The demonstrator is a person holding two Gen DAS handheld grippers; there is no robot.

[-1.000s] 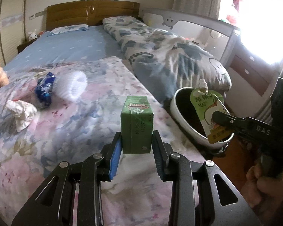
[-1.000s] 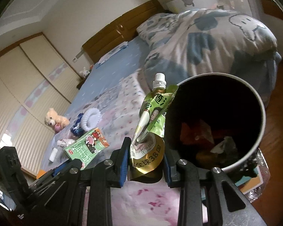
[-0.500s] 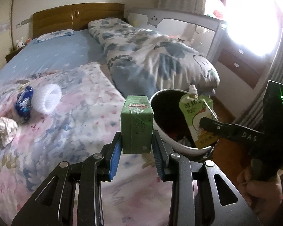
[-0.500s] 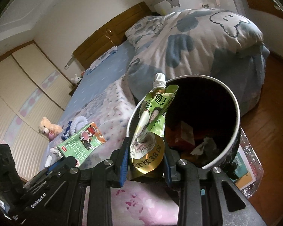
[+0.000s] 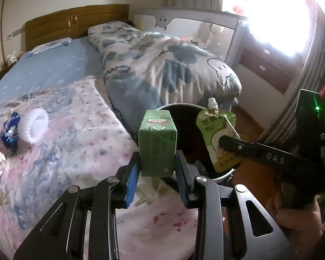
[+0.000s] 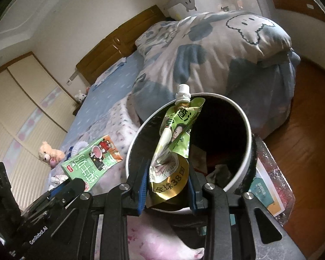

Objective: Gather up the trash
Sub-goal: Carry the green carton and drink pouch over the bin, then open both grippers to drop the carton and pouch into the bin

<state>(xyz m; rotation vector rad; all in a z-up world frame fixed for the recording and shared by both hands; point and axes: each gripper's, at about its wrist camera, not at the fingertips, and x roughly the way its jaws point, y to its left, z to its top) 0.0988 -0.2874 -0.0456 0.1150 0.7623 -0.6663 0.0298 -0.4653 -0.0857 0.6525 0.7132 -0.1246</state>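
Beside the floral bedspread (image 5: 60,151), a bin (image 6: 247,130) stands on wood floor (image 6: 303,130).

Left wrist cam: above the bed (image 5: 60,147) edge, facing the headboard, bin (image 5: 224,175) close at right. Right wrist cam: tilted, right over the bin (image 6: 248,130) mouth. Shared: bin, bed, each other's gripper.

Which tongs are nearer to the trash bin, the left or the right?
Right. The right tongs hold the pouch directly over the trash bin opening; the left tongs hold the green carton over the bed edge, beside it.
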